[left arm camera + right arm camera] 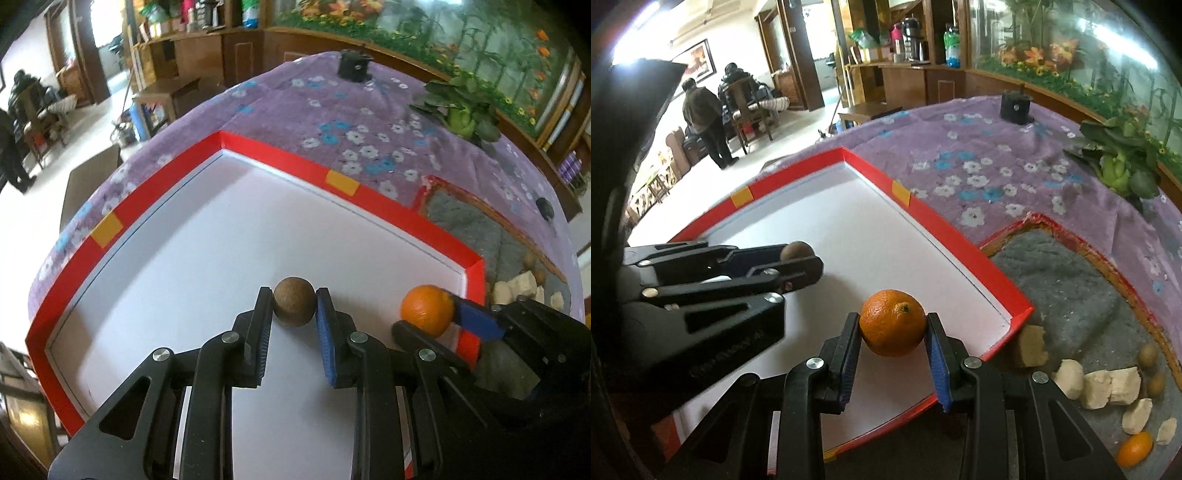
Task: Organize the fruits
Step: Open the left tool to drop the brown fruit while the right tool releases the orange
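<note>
My left gripper (294, 308) is shut on a small round brown fruit (294, 306) and holds it over the white floor of the red-rimmed box (280, 153). My right gripper (892, 323) is shut on an orange (892, 322) just inside the box's near right corner. The orange also shows in the left wrist view (427, 310), right of the brown fruit. The left gripper with the brown fruit (796, 251) shows at the left of the right wrist view. The red box rim (945, 225) runs between the box and a second tray.
A red-edged tray with grey felt (1063, 280) lies right of the box and holds pale chunks (1104, 384), small brown fruits (1148, 355) and a small orange fruit (1134, 448). A leafy green vegetable (1119, 162) and a black block (1015, 105) sit on the purple flowered cloth.
</note>
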The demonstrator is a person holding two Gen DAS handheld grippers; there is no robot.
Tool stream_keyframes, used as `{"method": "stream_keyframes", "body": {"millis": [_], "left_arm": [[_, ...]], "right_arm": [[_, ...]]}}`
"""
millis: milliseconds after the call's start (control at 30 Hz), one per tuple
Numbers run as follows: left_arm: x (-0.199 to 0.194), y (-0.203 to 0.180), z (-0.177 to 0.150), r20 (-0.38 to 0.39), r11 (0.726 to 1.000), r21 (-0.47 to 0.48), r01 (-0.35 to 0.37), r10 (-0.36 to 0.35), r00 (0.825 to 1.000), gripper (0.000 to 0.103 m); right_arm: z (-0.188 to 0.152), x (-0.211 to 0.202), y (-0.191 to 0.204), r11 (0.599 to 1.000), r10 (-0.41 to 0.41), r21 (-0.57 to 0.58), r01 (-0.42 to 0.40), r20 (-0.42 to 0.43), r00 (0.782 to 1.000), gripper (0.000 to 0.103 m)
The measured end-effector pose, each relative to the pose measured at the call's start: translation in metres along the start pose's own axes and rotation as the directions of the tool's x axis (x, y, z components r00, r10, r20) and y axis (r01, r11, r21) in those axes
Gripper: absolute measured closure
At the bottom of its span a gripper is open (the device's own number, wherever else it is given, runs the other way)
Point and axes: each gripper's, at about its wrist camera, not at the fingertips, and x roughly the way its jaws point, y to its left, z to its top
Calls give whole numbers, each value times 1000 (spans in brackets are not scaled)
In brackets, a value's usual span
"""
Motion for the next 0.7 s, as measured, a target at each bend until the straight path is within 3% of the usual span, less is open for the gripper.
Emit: {"method": "stream_keyframes", "body": {"millis": [33,100,133,167,333,533,700], "left_arm": [[0,2,0,-1,1000,-9,4,-4,1000,79],[-1,2,1,1,1000,-16,1,-1,1000,67],[-2,3,1,5,1000,-18,-7,7,1000,53],[-5,3,1,17,1000,-21,-6,6,1000,49],[-15,3,0,56,999,-26,-22,24,998,49],[-35,-22,-7,82,998,32,51,-54,995,49],[-53,-56,-19,90,985,120,121,-132,987,49]], "right_arm": [[0,1,-1,1000,4,0,-4,-1,1000,69],[2,0,-3,1000,26,16,-26,-3,1000,62],[2,-1,-4,999,32,23,-32,1,999,60],[2,-4,-4,999,27,25,-27,7,1000,57],[-5,-26,-6,1000,-8,16,7,47,999,55],[-36,-63,-31,996,-32,81,26,83,996,51],[-73,-86,-69,980,-100,180,85,79,992,44]]}}
